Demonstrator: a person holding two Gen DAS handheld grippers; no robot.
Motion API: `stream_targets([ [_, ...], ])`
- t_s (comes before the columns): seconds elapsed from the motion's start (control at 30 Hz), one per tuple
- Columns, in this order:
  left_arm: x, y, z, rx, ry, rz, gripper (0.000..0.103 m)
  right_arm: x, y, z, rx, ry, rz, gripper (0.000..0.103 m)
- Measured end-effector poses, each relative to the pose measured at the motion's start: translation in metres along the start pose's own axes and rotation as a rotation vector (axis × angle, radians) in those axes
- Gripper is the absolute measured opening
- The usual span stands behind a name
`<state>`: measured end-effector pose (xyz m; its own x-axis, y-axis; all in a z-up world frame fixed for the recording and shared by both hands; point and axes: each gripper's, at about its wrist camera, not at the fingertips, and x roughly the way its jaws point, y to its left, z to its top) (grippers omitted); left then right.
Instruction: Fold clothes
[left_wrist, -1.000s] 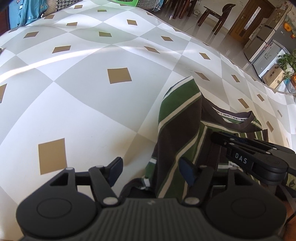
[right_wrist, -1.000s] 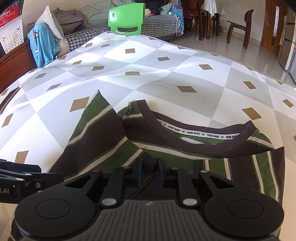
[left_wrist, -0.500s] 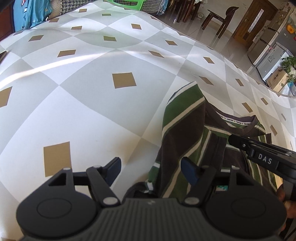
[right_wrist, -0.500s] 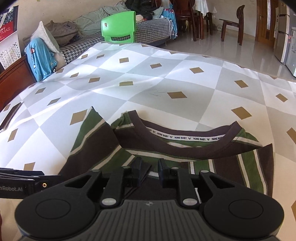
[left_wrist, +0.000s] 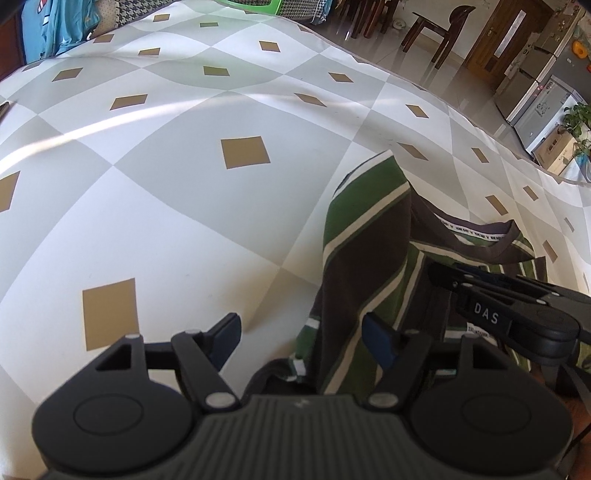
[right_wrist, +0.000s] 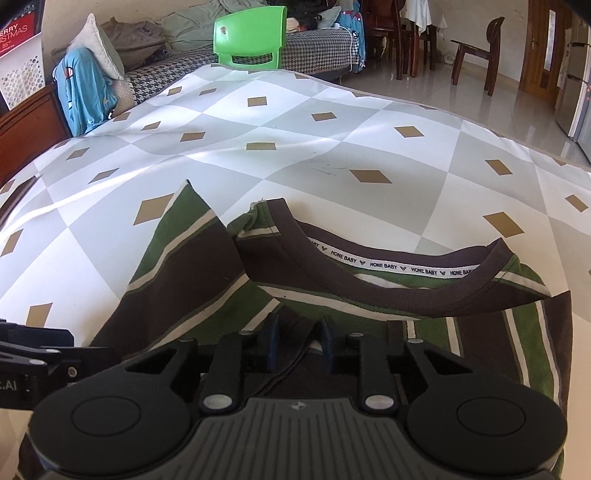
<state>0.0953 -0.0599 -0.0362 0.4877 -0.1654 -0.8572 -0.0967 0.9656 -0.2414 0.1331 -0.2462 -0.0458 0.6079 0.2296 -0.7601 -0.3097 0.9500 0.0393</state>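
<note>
While the left gripper (left_wrist: 301, 338) hangs spread beside it, the right gripper (right_wrist: 297, 341) has just closed again, pinching the striped shirt (right_wrist: 369, 295) near its collar, ready to fold.

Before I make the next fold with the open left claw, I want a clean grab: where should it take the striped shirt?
Probably the striped shirt's near left edge, just ahead of the left claw. It lies as a thin flat hem on the checked cover, so come from the left, low, one finger slipping under.
</note>
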Motion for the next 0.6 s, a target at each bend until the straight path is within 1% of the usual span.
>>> stream_targets([
  [0.03,0.000,0.000,0.000,-0.001,0.000,0.002,0.071,-0.001,0.001,0.000,-0.005,-0.001,0.002,0.007],
  [0.17,-0.001,0.001,0.000,-0.007,-0.004,0.014,0.071,-0.012,0.006,0.004,-0.030,-0.030,0.019,0.006],
  [0.27,-0.002,0.003,0.001,-0.013,-0.010,0.024,0.074,-0.028,0.009,0.010,-0.038,-0.064,0.057,0.006],
  [0.33,-0.003,0.004,0.001,-0.017,-0.015,0.032,0.074,-0.041,0.011,0.014,-0.042,-0.086,0.083,0.006],
  [0.4,-0.004,0.005,0.002,-0.021,-0.018,0.038,0.074,-0.050,0.010,0.015,-0.048,-0.098,0.089,0.006],
  [0.5,-0.004,0.005,0.002,-0.022,-0.017,0.043,0.074,-0.056,0.006,0.013,-0.054,-0.091,0.095,0.006],
  [0.6,-0.005,0.004,0.002,-0.018,-0.017,0.041,0.076,-0.060,0.002,0.010,-0.064,-0.040,0.109,0.005],
])
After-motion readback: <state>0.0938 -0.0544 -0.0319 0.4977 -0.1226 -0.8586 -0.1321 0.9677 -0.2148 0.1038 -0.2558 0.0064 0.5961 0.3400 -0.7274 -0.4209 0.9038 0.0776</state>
